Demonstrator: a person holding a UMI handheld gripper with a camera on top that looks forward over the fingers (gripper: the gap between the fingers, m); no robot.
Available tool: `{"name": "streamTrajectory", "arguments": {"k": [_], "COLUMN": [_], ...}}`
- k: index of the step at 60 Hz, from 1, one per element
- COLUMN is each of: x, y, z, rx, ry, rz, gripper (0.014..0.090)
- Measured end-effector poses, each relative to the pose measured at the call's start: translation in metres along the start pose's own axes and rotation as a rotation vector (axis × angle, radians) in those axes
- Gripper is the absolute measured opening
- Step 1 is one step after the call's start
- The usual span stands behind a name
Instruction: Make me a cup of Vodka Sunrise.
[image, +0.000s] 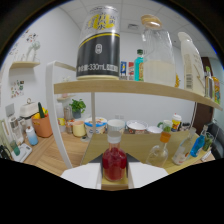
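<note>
From the gripper's own camera, a small glass flask holding red liquid stands upright right at the front, its clear neck and pale cap rising toward the shelf. The gripper shows only as two white finger surfaces flanking the flask's red belly; whether the fingers press the glass or leave a gap, I cannot tell.

Just above and ahead runs a wooden shelf. On it stands a black and yellow can marked 330mL, a large glass jar with pale liquid beside it, and a white carton farther right, with small bottles between.

Under the shelf, beyond the flask, sit several round tins, a clear conical flask and a blue bottle. Off to the left, an orange pot holds greenery.
</note>
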Motion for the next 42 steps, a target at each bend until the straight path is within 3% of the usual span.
{"name": "streamTrajectory", "arguments": {"k": [17,29,42], "x": [0.018,0.048,0.065], "y": [0.002,0.049,0.068], "z": [-0.067,-0.093,-0.095], "rx": [0.022,-0.05,-0.102], "ry": [-0.031,-0.022,-0.097], "rz": [0.048,0.086,0.468], "gripper": [0.0345,0.0346,0.0345]}}
